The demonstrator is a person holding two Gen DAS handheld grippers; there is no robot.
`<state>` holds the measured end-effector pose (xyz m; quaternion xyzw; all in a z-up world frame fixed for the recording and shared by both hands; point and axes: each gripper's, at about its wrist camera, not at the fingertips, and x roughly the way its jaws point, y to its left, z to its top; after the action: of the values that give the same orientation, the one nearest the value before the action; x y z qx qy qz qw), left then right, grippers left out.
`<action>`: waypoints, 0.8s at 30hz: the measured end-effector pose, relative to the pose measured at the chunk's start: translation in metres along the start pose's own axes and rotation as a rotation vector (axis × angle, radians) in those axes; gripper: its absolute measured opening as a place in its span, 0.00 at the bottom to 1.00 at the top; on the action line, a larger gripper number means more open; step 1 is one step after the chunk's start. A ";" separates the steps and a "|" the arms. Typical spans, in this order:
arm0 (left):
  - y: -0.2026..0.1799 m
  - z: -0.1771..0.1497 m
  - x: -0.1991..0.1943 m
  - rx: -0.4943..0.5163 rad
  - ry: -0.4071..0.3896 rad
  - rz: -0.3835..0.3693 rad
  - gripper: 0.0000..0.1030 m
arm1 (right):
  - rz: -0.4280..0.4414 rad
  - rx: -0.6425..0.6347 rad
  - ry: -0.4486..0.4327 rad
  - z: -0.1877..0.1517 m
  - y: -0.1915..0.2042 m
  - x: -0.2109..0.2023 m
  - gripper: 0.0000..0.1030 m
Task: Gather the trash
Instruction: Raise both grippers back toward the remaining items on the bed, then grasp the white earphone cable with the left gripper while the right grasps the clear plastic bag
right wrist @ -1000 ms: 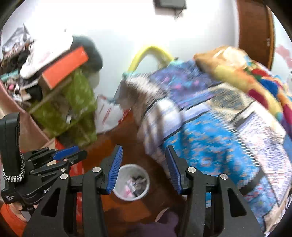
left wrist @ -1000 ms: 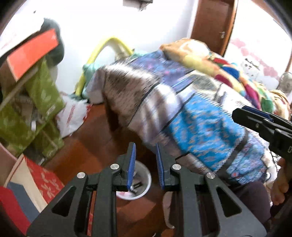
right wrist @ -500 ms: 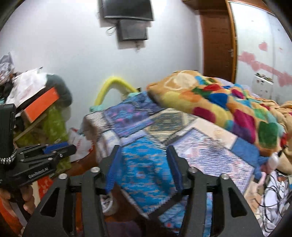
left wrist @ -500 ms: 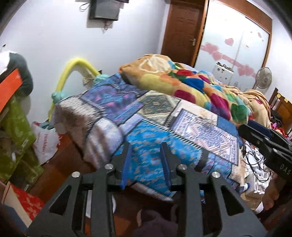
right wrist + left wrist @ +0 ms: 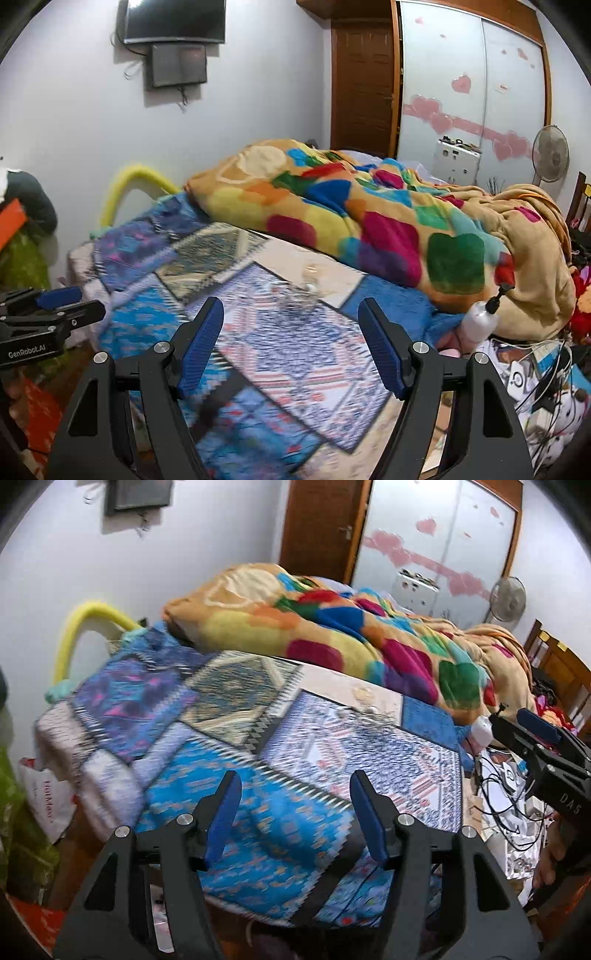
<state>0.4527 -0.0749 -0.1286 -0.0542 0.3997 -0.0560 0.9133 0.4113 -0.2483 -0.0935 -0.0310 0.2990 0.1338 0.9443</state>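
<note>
Two hand-held claws hover over a bed, both pointing down at its patchwork bedspread (image 5: 295,343). The left claw (image 5: 295,814) and right claw (image 5: 291,343) stand wide, jaws just opened further, nothing between them. The likely trash is a small clear, crumpled scrap (image 5: 310,278) on a pale patch, ahead of both claws toward the multicoloured blanket (image 5: 369,225); blur hides its shape and long axis. It lies almost dead ahead of the right claw, which looks nearer. Cables and clutter (image 5: 535,384) sit at the bed's right edge, beside a white bottle (image 5: 480,321).
</note>
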 end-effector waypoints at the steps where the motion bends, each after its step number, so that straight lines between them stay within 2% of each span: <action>1: -0.006 0.003 0.009 0.005 0.009 -0.013 0.59 | -0.011 0.002 0.007 0.001 -0.008 0.007 0.70; 10: -0.061 0.030 0.116 0.064 0.126 -0.134 0.63 | -0.001 0.030 0.080 0.003 -0.053 0.054 0.70; 19: -0.092 0.044 0.204 0.108 0.209 -0.134 0.63 | -0.019 0.078 0.102 0.006 -0.085 0.096 0.70; 24: -0.104 0.047 0.234 0.151 0.204 -0.099 0.63 | -0.003 0.127 0.143 0.011 -0.102 0.122 0.75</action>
<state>0.6389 -0.2095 -0.2509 0.0012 0.4822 -0.1364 0.8654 0.5407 -0.3165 -0.1565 0.0190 0.3736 0.1108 0.9208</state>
